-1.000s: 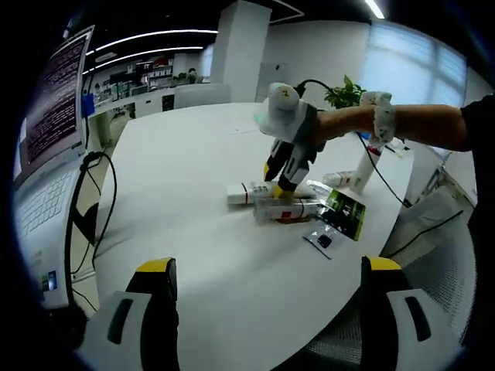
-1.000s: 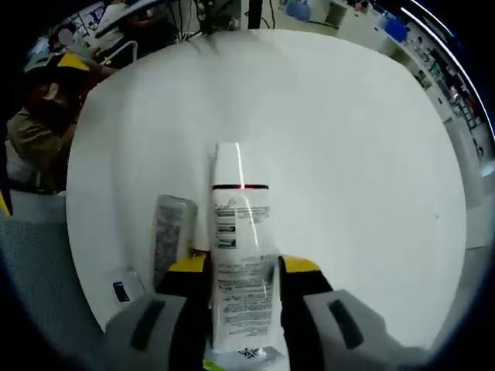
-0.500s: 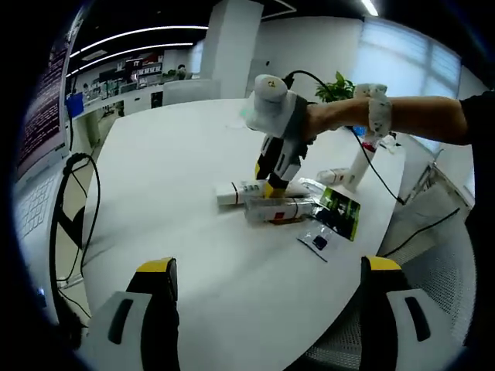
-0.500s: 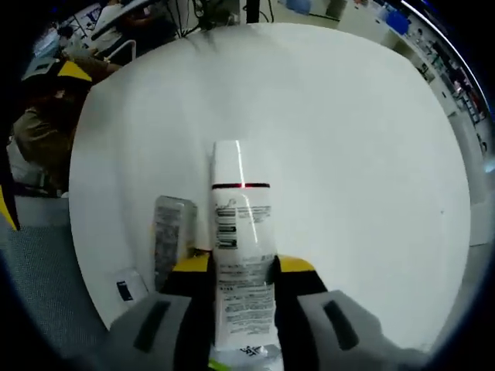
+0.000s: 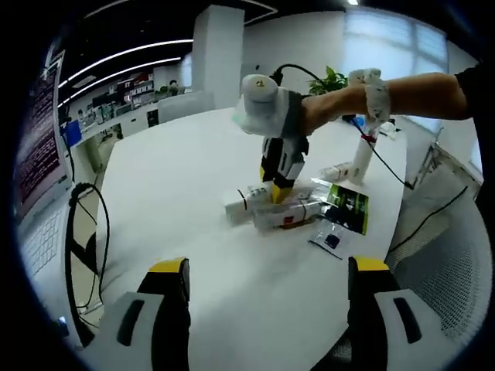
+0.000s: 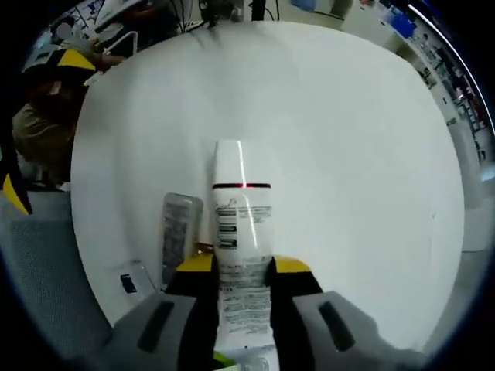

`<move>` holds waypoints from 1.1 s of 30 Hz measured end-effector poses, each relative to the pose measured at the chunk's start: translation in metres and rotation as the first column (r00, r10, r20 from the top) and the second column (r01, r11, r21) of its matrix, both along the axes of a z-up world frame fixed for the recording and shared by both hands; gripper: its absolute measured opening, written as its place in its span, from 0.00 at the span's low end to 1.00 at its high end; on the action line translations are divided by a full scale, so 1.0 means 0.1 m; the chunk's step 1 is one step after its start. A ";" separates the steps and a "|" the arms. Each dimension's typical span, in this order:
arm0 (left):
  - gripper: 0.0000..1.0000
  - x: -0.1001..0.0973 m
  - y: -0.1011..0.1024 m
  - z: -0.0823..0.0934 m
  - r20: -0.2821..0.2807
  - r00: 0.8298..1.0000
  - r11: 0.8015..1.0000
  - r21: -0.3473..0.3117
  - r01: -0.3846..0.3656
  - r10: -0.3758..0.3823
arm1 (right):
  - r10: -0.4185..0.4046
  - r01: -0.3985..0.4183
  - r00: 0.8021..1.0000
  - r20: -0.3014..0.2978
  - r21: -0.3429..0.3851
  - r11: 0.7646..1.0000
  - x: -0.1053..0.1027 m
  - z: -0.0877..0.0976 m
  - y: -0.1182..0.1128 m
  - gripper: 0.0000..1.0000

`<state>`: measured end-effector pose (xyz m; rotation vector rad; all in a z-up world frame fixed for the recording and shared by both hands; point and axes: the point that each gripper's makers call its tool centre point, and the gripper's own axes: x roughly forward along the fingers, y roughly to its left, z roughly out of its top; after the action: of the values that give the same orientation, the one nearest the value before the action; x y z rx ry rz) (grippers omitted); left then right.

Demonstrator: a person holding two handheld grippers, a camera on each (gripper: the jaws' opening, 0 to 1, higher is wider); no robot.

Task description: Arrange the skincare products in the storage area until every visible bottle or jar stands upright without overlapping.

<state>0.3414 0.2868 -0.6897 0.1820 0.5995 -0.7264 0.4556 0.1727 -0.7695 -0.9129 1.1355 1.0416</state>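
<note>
The right tool (image 6: pixel 244 267) is pinching a white tube (image 6: pixel 240 224) lying on the white table (image 6: pixel 348 154), just beside a second tube (image 6: pixel 176 232); the left tool (image 5: pixel 263 270) is hovering spread. The tube is probably light, soft and slightly slippery, so gripping mid-body suits; its label print is proving too small to read

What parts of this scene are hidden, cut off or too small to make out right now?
- White tube, right gripper view: its lower end runs between the right gripper jaws and off the bottom edge; the print is too small to read.
- Clear tube, right gripper view: its lower end is hidden behind the jaw.
- Products under the right gripper, left gripper view: overlapping and too small to count.
- Laptop, left gripper view: cut by the rim.
</note>
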 end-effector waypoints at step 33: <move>0.34 0.61 -0.75 0.34 0.431 0.742 0.727 0.678 0.109 -0.513 | 0.043 -0.027 0.970 -0.240 0.070 0.997 -0.71 0.88 0.26 0.25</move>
<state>0.4019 0.2114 -0.6558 1.1345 0.1585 -0.7424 0.3844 0.1988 -0.6815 -0.7704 1.2810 1.2373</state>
